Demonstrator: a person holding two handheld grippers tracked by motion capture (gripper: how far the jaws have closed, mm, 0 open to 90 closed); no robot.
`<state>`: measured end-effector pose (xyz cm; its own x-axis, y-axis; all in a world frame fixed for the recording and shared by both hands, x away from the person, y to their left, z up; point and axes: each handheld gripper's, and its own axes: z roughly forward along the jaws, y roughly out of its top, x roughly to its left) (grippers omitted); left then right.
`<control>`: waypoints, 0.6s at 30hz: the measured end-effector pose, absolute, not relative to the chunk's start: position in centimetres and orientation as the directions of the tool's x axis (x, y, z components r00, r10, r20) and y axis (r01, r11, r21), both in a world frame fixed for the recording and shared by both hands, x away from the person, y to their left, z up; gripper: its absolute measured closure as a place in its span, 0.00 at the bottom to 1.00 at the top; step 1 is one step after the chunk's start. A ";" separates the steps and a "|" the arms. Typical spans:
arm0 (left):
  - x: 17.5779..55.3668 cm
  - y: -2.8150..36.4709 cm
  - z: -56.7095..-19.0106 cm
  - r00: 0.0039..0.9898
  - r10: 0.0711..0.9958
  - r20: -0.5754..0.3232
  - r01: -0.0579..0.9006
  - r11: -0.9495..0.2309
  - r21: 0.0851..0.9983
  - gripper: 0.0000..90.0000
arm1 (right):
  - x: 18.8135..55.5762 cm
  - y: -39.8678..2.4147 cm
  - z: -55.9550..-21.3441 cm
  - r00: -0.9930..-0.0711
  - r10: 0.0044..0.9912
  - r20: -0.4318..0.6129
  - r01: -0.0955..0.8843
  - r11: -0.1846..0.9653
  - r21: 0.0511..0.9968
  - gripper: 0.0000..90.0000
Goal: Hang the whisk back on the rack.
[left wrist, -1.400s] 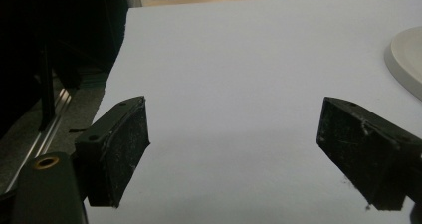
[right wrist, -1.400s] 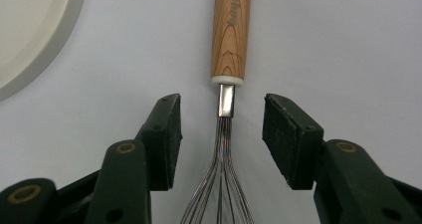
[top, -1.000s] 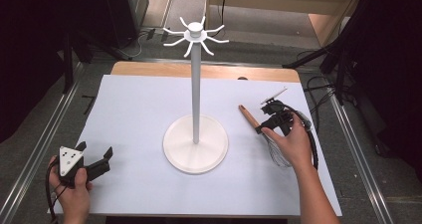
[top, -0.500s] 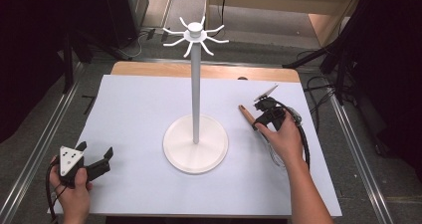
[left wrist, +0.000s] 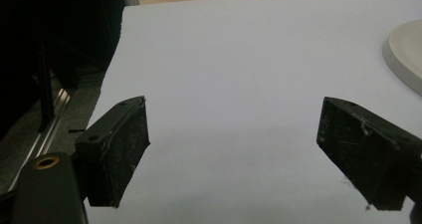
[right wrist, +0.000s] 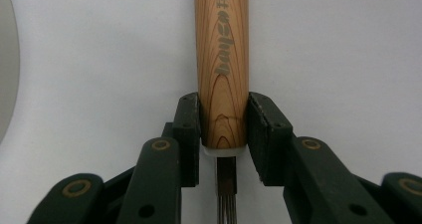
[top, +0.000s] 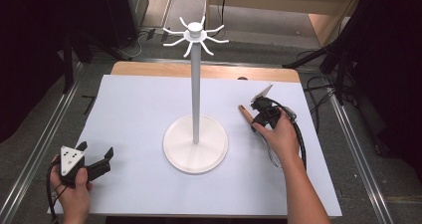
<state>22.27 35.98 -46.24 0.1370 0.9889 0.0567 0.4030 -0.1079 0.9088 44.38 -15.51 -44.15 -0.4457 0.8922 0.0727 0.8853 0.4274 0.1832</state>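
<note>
Jaws of the right gripper (right wrist: 223, 129) clamp the wooden handle (right wrist: 222, 59), at 3 o'clock from the stand (top: 195, 144); lift level. Left gripper (left wrist: 234, 149) gapes wide.

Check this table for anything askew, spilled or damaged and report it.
Nothing stands out. The white stand is upright on the table, the right gripper is clamped squarely on the wooden handle, which looks intact, and the left gripper rests open over bare surface.

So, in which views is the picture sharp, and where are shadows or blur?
High view: even light, slightly soft; the white stand throws almost no shadow. Right gripper view: wooden handle sharp, grain and lettering readable, right gripper clamped on it. Left gripper view: dim; open left gripper soft, faint shadow on the table.
</note>
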 end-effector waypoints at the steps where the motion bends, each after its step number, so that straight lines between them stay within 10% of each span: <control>1: 22.3 36.0 -46.2 0.137 0.989 0.058 0.404 -0.109 0.908 0.15 | 44.4 -15.6 -44.2 -0.440 0.894 0.085 0.889 0.420 0.184 0.77; 18: 22.3 36.0 -46.2 0.143 0.988 0.061 0.409 -0.115 0.905 0.16 | 44.2 -14.4 -44.4 -0.432 0.902 0.004 0.890 0.426 0.160 0.78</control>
<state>22.31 35.96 -46.24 0.1430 0.9878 0.0611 0.4089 -0.1152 0.9053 44.20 -14.38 -44.40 -0.4321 0.9018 0.0043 0.8904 0.4259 0.1604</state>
